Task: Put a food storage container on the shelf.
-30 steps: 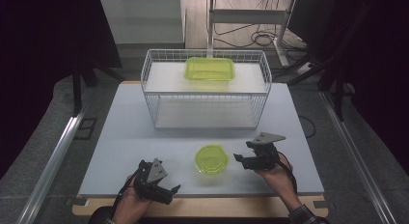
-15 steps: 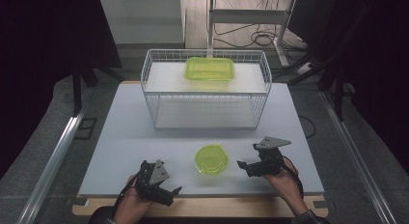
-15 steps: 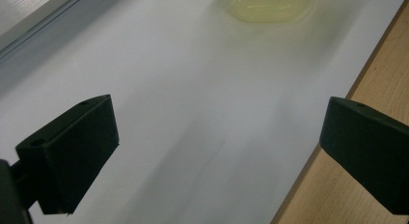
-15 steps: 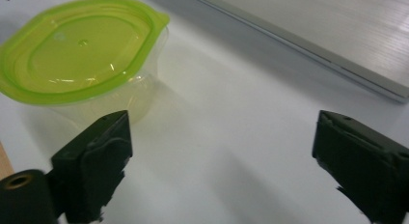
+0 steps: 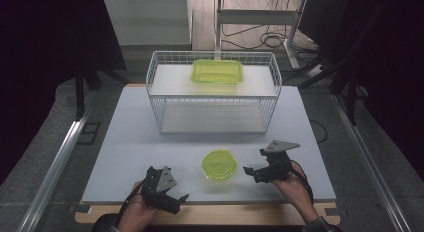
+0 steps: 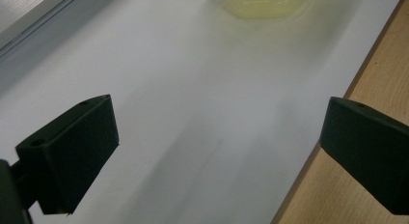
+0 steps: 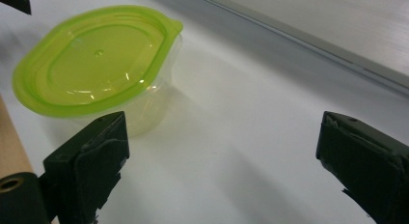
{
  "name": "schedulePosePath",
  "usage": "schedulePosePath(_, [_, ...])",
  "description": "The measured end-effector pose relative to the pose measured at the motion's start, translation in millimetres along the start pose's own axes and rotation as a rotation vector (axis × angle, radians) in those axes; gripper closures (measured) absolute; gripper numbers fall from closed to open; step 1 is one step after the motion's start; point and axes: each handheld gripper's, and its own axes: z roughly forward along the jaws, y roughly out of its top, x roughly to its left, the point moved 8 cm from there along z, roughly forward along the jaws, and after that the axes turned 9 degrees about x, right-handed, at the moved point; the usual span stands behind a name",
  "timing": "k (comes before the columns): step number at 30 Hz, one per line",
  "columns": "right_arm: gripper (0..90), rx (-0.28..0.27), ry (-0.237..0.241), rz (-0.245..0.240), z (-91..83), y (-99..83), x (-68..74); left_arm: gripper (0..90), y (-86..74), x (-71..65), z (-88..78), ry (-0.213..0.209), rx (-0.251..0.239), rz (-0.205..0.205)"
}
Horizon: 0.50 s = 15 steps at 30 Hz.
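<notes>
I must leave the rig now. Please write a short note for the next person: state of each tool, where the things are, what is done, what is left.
Left tool: open, holding nothing, near the table's front edge.
Right tool: open, holding nothing, beside the round container, not touching it.
Round container: lid on, standing on the white table between the tools.
Rectangular container: on the upper shelf of the wire basket.
Done: nothing is grasped yet.
Left: probably grasp the round container and move it to the basket.

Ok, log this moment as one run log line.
left gripper: open, empty | right gripper: open, beside round clear plastic tub with green lid, not touching | rectangular green-lidded container: in white wire basket
</notes>
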Motion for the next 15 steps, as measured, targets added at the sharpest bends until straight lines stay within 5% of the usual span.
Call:
schedulePosePath(8, [3.7,0.017,0.077,0.09,6.6,9.1,4.8,0.0,-0.5,-0.5,1.0,0.002,0.008,0.006])
schedulePosePath(15, [23.9,0.034,0.155,0.118,6.9,24.7,10.8,0.0,-1.0,-1.0,2.4,0.004,0.014,0.01])
